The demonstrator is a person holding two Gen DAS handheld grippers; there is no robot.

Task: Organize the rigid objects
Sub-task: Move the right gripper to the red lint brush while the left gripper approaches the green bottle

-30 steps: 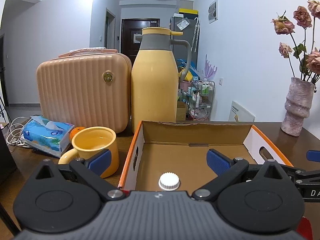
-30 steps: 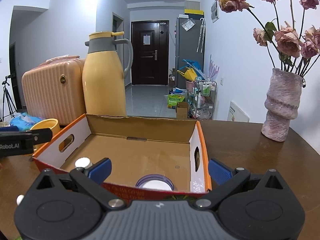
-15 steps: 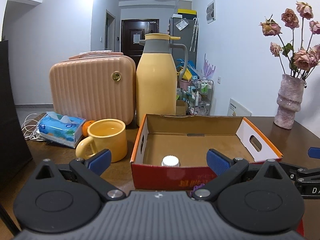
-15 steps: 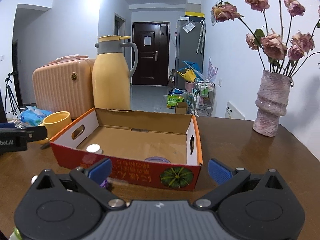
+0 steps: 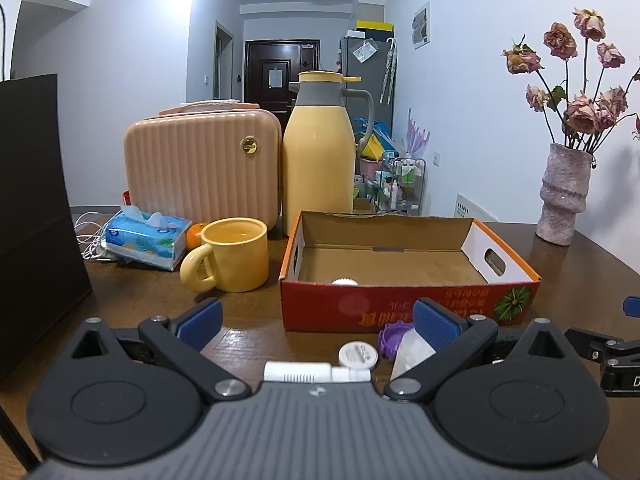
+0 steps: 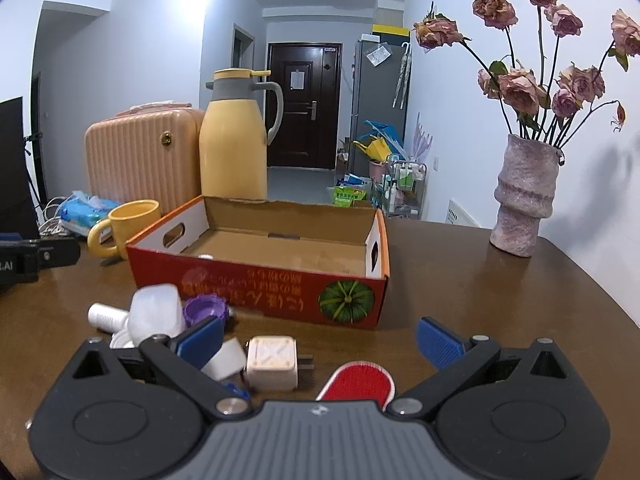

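Both tongs spread apart, empty: left tongs (image 5: 318,322), right tongs (image 6: 320,338). Loose items lie on the counter (image 6: 460,280) before the box: white adapter (image 6: 272,362), red-faced object (image 6: 356,384) partly cut off, purple cap (image 6: 206,309), white tube (image 5: 298,371). Cardboard box (image 6: 280,276) holds a white cap (image 5: 344,281), mostly hidden; its print is upside down, unreadable. Behind: yellow mug (image 5: 236,254), thermos (image 5: 320,156).

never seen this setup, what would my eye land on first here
Likely the red cardboard box mid-table, open and nearly empty, with a scatter of small items just in front of it: a purple cap, a white plug adapter. Behind stand a tall yellow thermos jug and, far right, a vase of dried roses.
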